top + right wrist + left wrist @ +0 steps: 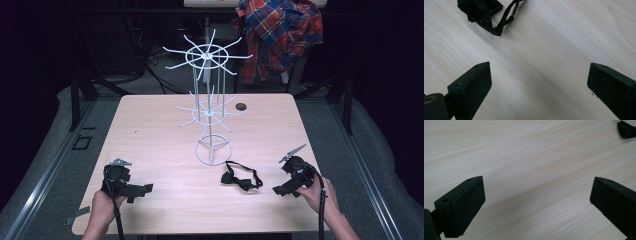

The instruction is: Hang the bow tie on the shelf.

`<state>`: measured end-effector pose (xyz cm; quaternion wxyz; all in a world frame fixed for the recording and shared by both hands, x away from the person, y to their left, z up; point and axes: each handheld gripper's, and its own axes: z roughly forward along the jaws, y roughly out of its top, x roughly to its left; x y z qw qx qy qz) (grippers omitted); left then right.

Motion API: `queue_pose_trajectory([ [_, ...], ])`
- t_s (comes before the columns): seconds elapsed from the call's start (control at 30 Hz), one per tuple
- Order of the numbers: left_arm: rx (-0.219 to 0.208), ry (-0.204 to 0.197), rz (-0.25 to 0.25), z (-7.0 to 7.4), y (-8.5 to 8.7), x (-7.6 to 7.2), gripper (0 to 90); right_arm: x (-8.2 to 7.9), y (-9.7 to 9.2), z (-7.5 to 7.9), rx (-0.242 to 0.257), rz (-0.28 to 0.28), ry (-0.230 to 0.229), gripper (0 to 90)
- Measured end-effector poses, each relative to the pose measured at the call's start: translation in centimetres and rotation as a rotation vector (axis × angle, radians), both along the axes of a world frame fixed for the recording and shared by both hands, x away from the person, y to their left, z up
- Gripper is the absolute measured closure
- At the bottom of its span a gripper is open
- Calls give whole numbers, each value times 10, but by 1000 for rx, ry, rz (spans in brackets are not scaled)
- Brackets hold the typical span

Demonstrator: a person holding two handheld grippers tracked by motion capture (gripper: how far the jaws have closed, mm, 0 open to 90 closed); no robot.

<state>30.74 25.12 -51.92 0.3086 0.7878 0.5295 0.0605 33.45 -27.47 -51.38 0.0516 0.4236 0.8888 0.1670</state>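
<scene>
Bow tie (pixel 242 179) work starts from the right claw (pixel 284 190), which we hold wide apart and empty just above the table (pixel 160 130), its jaws aimed toward the tie. In the right gripper view the tie (pixel 480 11) lies ahead of that claw and off toward its left jaw, near but not touching, flat on the wood with its strap (pixel 507 17) looped out beside the knot. Our left claw (pixel 140 189) also stands wide with nothing between its pads, well apart from the tie, whose dark edge (pixel 627 129) sits far ahead of it and to its right.

To do the pick well, we judge that we should bring the right claw forward and swing it left until the knot, not the thin strap, sits between the pads, then lower until the tips graze the table before closing. Gripping the strap alone would likely let the bow dangle and twist. Beyond the tie rises the white wire rack (pixel 209 107), its arms free for hanging.
</scene>
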Motion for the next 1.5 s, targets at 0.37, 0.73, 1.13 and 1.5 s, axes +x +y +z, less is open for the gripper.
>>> queue_pose_trajectory([
  [0.37, 3, 3, -13, 0, -1, 1, 0, 3, 7, 4, 38, 22, -11, 11],
  [0.73, 0, 6, -26, 1, -1, 1, 1, 9, 33, 7, 67, 50, -43, 11],
  [1.13, 2, 10, -22, 0, -2, 1, 0, 17, 49, 5, 67, 66, -50, 10],
  [1.5, 2, 12, -28, -1, -2, 1, 0, 34, 56, 1, 50, 55, -58, 18],
])
